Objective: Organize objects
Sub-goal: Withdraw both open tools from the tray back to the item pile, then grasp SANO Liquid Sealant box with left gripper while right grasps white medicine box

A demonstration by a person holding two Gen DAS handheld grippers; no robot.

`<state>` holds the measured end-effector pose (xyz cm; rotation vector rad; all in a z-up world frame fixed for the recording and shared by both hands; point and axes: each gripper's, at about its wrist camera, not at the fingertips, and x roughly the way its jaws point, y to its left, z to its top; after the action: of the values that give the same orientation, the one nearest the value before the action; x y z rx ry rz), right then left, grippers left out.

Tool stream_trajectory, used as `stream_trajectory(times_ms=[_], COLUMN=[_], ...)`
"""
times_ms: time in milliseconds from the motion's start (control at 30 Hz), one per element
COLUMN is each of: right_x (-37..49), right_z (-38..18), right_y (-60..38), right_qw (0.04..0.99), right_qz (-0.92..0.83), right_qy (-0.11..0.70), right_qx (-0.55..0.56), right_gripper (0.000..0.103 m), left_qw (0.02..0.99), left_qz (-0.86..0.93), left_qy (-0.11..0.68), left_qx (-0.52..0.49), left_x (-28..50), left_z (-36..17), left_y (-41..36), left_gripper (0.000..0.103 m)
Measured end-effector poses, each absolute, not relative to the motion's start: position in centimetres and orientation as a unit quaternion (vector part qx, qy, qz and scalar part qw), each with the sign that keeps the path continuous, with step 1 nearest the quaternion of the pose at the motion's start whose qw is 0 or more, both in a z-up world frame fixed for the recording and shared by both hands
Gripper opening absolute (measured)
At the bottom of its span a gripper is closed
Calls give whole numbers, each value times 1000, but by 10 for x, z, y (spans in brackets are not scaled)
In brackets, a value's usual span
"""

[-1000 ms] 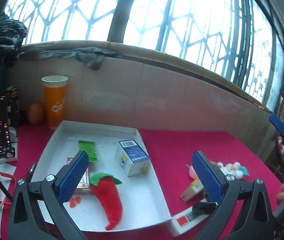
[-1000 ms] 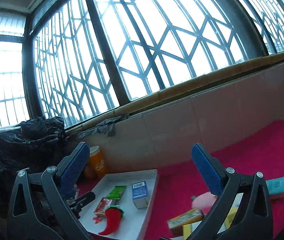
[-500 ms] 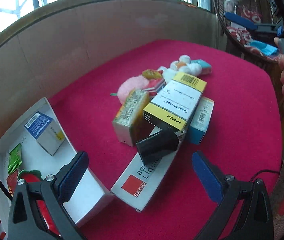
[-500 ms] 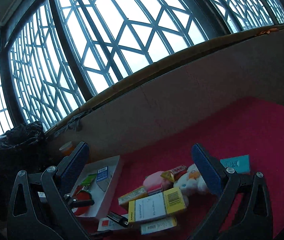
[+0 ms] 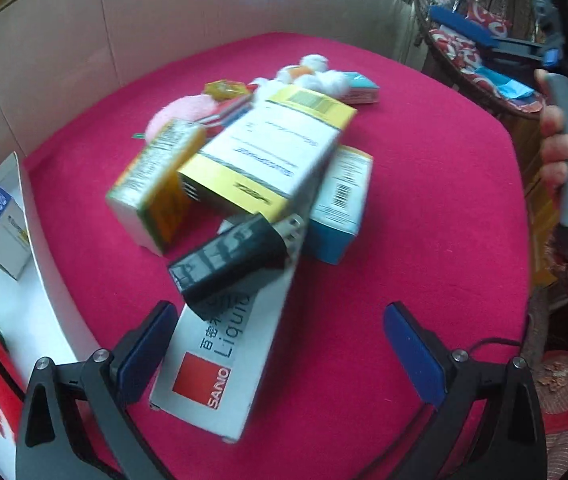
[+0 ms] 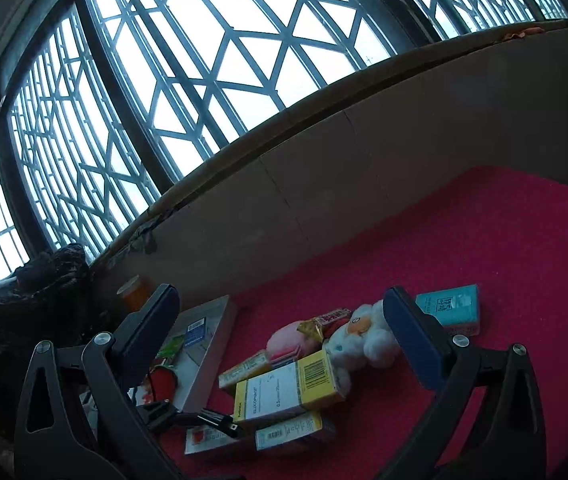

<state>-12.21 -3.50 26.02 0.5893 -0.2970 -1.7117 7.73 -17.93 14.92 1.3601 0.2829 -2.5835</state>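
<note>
Left hand-held gripper (image 5: 280, 344) spread wide, empty, just short of black charger (image 5: 236, 260) lying atop white box (image 5: 224, 344) on red surface (image 5: 423, 208). Probably light, rigid, smooth; best pinched across flat sides. Right hand-held gripper (image 6: 280, 340) wide, empty.

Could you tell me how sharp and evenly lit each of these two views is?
Left wrist view: well lit, but motion blur smears the yellow box and black charger. Right wrist view: sharp, but the bright windows leave the red table and boxes dim; both views bend at the edges.
</note>
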Motion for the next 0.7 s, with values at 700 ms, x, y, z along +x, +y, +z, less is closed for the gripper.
stream_trajectory(times_ms=[700], right_x=[-57], right_z=[182], right_y=[-84], right_qw=[650], right_qz=[-678], right_qy=[197], right_qx=[280], right_gripper=[103], left_qw=[175], left_qz=[-881], left_qy=[135], left_qx=[418], left_x=[106], left_z=[135], left_y=[-173], left_gripper=[53])
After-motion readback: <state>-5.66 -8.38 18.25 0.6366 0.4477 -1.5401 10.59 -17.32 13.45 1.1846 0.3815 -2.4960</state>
